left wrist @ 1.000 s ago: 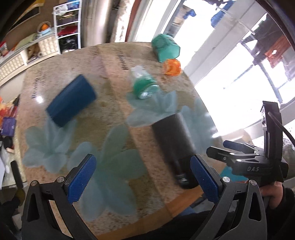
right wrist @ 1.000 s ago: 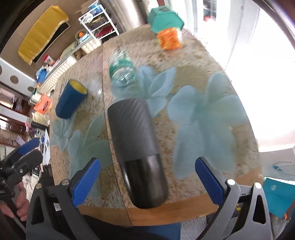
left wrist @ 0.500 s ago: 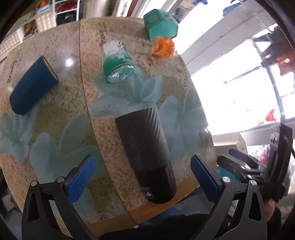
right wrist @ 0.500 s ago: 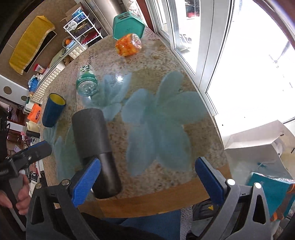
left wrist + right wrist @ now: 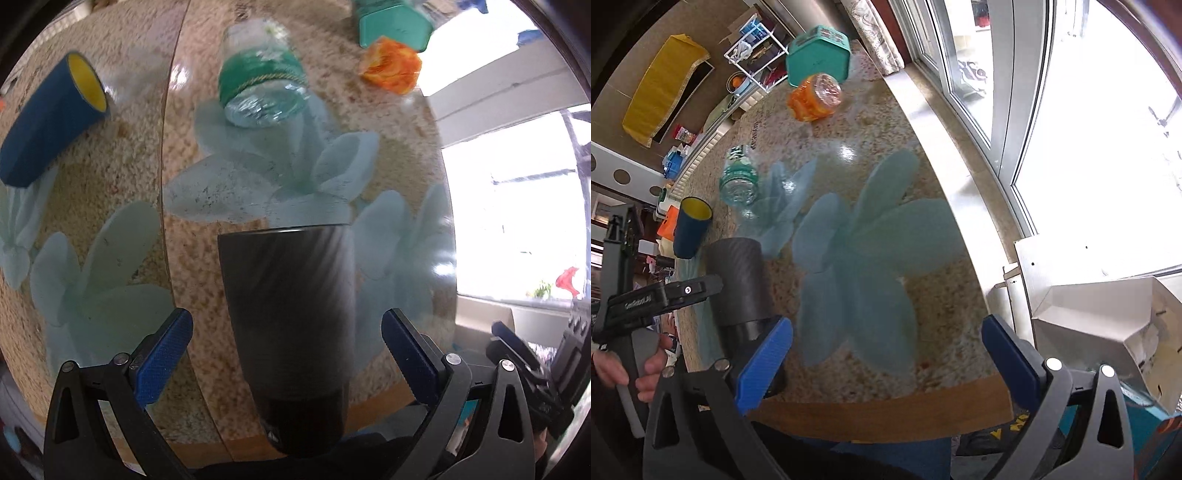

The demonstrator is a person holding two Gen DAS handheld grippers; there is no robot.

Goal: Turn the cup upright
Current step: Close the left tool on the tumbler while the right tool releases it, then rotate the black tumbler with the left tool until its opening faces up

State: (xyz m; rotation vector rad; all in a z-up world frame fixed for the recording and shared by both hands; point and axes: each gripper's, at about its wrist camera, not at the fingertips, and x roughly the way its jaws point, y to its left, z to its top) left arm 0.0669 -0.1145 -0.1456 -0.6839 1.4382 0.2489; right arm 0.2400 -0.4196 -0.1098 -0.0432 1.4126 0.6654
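Our left gripper (image 5: 284,345) is hanging spread wide over the table's near edge, its two blue pads flanking the black cup (image 5: 286,325) without touching it, so nothing is gripped yet. We are lining the fingers up on either side of the cup's body, which is lying on its side on the speckled table (image 5: 122,177) with its smooth dark end pointing toward us and overhanging the wooden edge slightly; that lineup looks chosen to let us close on the body and tip it up. Beyond the cup, a clear bottle with a green label (image 5: 262,86) is lying, with a blue cup with a yellow inside (image 5: 48,118) off to the cup's left. Through the right wrist view, our right gripper (image 5: 886,356) is also gaping and carrying nothing, sitting to the right of the black cup (image 5: 738,284) and seemingly staying clear of the grasp.
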